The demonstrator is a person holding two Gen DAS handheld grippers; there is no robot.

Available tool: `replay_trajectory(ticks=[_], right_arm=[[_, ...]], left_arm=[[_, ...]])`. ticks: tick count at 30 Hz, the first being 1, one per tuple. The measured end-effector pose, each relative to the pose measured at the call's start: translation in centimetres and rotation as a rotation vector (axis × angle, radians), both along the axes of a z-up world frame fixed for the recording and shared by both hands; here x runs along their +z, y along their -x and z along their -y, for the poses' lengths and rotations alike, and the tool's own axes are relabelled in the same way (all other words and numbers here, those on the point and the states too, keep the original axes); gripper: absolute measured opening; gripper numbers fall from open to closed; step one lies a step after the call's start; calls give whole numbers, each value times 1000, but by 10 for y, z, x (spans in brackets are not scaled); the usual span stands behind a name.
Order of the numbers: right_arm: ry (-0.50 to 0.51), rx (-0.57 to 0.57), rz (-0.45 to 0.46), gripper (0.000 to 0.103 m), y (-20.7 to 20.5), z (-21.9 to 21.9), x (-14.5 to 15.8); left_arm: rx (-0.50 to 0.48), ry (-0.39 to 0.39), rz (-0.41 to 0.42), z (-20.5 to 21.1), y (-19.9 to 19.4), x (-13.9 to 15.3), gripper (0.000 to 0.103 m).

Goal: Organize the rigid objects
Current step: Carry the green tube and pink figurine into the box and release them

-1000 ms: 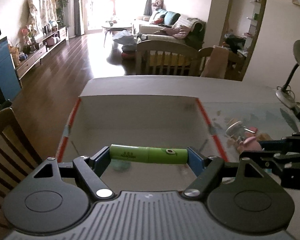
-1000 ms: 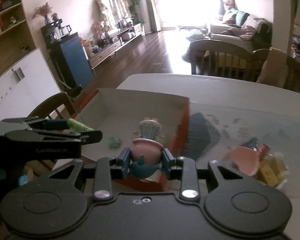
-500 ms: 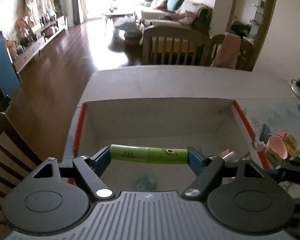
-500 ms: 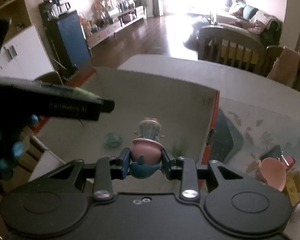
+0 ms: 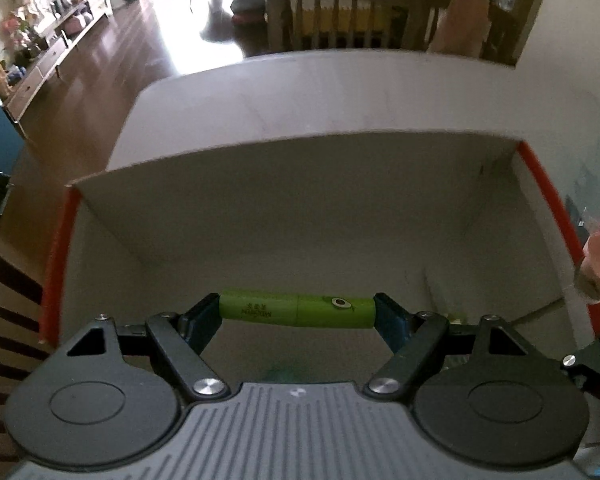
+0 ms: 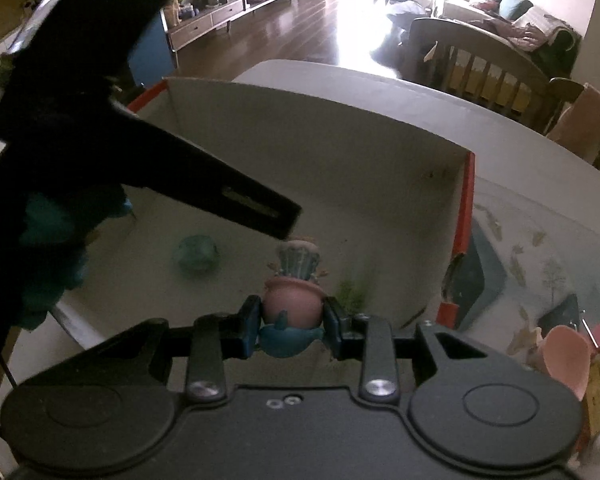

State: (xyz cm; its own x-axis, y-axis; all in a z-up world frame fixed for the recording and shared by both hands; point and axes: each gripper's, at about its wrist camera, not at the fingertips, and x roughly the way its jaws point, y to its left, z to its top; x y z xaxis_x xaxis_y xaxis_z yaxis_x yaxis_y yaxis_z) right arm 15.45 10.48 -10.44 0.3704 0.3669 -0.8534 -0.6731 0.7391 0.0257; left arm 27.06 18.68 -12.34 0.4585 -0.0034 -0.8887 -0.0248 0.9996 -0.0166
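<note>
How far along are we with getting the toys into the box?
Done: a green ball already lies in the box. In hand: left gripper holds a green tube, right gripper a pink pot toy, both over the box, unreleased. Left: a pink scoop and other bits on the table.

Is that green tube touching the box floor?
Apart. The left wrist view shows the green tube clamped in the left hand-held gripper, above the box floor.

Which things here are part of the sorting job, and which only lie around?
Job: green tube in left gripper; pot figurine in right gripper; box; teal ball inside it.
Lying about: pink scoop, chair, sofa.
</note>
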Motion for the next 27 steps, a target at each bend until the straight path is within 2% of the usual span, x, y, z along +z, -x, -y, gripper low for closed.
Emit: replay_trajectory(ticks=[4,8,12,17,22,27], right_arm=[[16,3,-17,33,1,-5,-5],[20,2,-27,32,4,-6,-5],[13,-2,-34,32,2,-4,-4],[-18,-1,-36,37,6,0,5],[-52,-6,-40,43,8,6,12],[-70,-15,-35,46,19,12,19]], left_arm=[[-25,16,-81,1,-8,-10,82],[-10,25,-160,-1,-10,-23,82],[2,22,-202,-1,-9,-29,82],[13,-1,-262,3,-6,-39,82],[27,-11,-253,4,2,-38,82],[41,2,-192,4,19,-28,82]])
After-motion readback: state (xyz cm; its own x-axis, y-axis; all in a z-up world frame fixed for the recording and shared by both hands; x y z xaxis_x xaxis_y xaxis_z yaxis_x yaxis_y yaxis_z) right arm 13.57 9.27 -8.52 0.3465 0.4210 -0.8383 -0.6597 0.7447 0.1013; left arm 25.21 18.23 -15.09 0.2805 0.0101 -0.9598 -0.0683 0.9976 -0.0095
